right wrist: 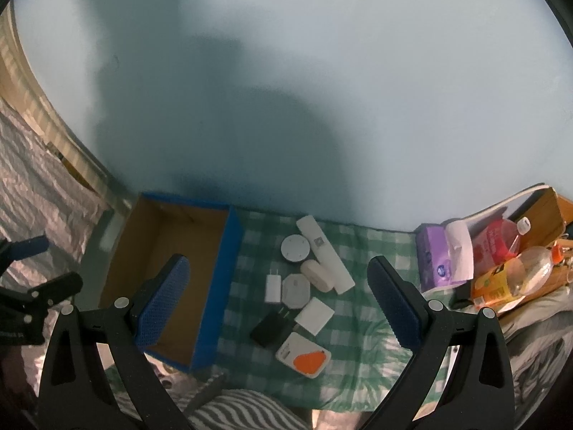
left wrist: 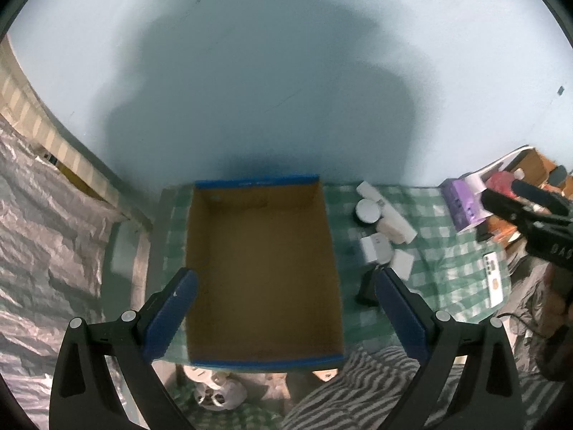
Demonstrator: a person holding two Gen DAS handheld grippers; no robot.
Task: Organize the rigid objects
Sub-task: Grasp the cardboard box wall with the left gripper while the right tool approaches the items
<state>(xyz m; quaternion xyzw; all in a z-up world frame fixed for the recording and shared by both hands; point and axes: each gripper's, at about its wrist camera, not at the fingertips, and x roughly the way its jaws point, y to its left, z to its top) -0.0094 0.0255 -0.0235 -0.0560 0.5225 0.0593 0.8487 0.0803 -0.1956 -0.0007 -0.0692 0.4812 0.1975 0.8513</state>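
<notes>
A: Nearest first. Left gripper (left wrist: pixel 283 308) spread wide, nothing between the fingers, hanging over the open cardboard box (left wrist: pixel 263 276); box bare inside, blue-edged.

B: Right gripper (right wrist: pixel 279 304) likewise wide and unloaded, above the green checked cloth (right wrist: pixel 361 340). Closest under it: card with an orange patch (right wrist: pixel 303 355), then black plug adapter (right wrist: pixel 270 326) touching a white square block (right wrist: pixel 314 315).

A: Farther: white charger (right wrist: pixel 273 287), rounded white device (right wrist: pixel 295 289), oval case (right wrist: pixel 317 275), round disc (right wrist: pixel 295 248), long white bar (right wrist: pixel 325 253), all clustered right of the box.

B: Beyond, purple tissue box (right wrist: pixel 435 261), well apart.
</notes>
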